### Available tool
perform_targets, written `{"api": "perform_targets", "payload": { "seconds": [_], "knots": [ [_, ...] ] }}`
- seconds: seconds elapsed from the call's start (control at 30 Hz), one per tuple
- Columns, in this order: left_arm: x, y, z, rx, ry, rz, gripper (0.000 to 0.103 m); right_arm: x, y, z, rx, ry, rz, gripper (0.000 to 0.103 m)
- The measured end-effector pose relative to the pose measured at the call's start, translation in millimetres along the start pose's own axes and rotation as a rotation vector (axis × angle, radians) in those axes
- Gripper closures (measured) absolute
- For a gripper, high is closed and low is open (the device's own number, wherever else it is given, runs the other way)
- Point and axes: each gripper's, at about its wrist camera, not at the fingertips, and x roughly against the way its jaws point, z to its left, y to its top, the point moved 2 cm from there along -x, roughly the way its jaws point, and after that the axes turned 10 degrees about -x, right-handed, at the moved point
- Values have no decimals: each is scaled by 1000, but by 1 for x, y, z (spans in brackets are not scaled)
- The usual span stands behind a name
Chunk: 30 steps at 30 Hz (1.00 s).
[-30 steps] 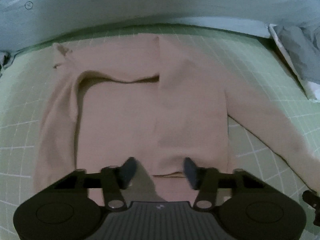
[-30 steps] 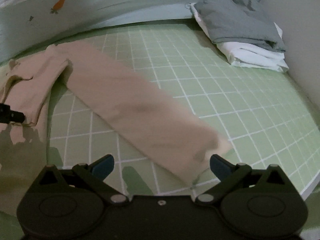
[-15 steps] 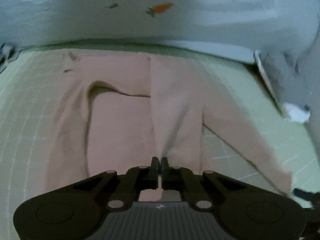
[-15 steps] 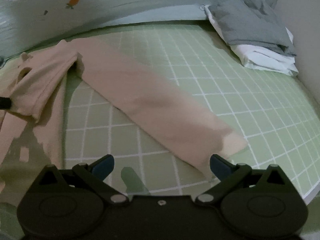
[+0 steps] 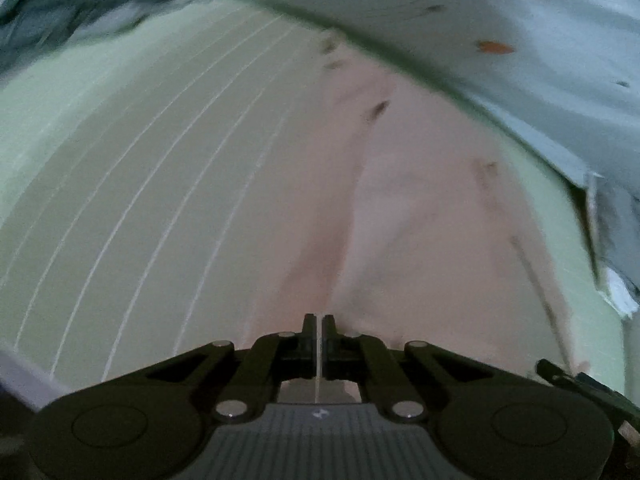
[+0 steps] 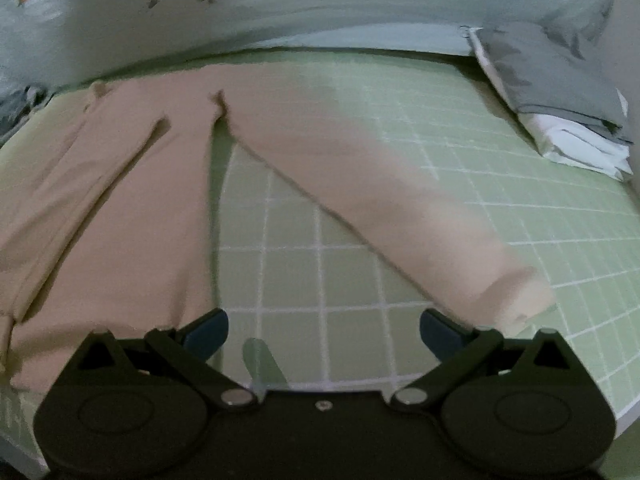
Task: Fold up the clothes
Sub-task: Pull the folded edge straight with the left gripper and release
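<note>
A beige long-sleeved top (image 6: 120,208) lies on the green grid mat (image 6: 460,128). Its body is folded lengthwise at the left, and one sleeve (image 6: 380,192) stretches diagonally to the right, its cuff near my right gripper's right finger. My right gripper (image 6: 323,330) is open and empty, low over the mat between body and sleeve. In the blurred left wrist view, my left gripper (image 5: 319,328) is shut on the top's hem edge (image 5: 348,240), with the cloth running away ahead.
A pale blue quilt with carrot prints (image 6: 280,4) lies along the far edge. A stack of grey and white folded cloth (image 6: 560,92) sits at the far right. The mat's front-right edge (image 6: 616,412) is close to my right gripper.
My left gripper closed on the hem and has since swung left, carrying the cloth; its view is now motion-blurred. My right gripper moved left and closer toward the top's body, staying open.
</note>
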Motion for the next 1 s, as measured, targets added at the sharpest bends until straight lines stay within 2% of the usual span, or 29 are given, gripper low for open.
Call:
{"api": "perform_targets", "payload": {
  "seconds": [0.07, 0.2, 0.23, 0.27, 0.3, 0.37, 0.47, 0.53, 0.8, 1.0],
  "knots": [
    [-8, -6, 7, 24, 9, 29, 101, -1, -1, 4, 6, -1, 13, 0],
    [-4, -1, 5, 2, 4, 13, 99, 0, 2, 7, -4, -2, 9, 0],
    [-3, 2, 2, -12, 7, 9, 95, 1, 3, 7, -8, -2, 6, 0],
    [-3, 1, 0, -23, 8, 6, 84, 1, 5, 8, -11, -1, 3, 0],
    [-3, 2, -2, -32, 13, 2, 78, 1, 6, 7, -16, -1, 0, 0],
    [-3, 6, -6, -60, 36, -7, 51, 1, 9, 6, -27, 1, -6, 0],
    [-1, 10, -13, -102, 76, -23, 26, 1, 16, 0, -56, -4, -23, 0],
    [-1, 13, -15, -116, 97, -25, 21, -1, 21, -9, -86, -22, -35, 0],
    [11, 18, -24, -191, 173, -27, 17, -27, 48, -70, -298, -181, -41, 0],
    [21, 17, -13, -182, 229, -32, 16, -47, 52, -96, -305, -266, -9, 0]
  ]
}}
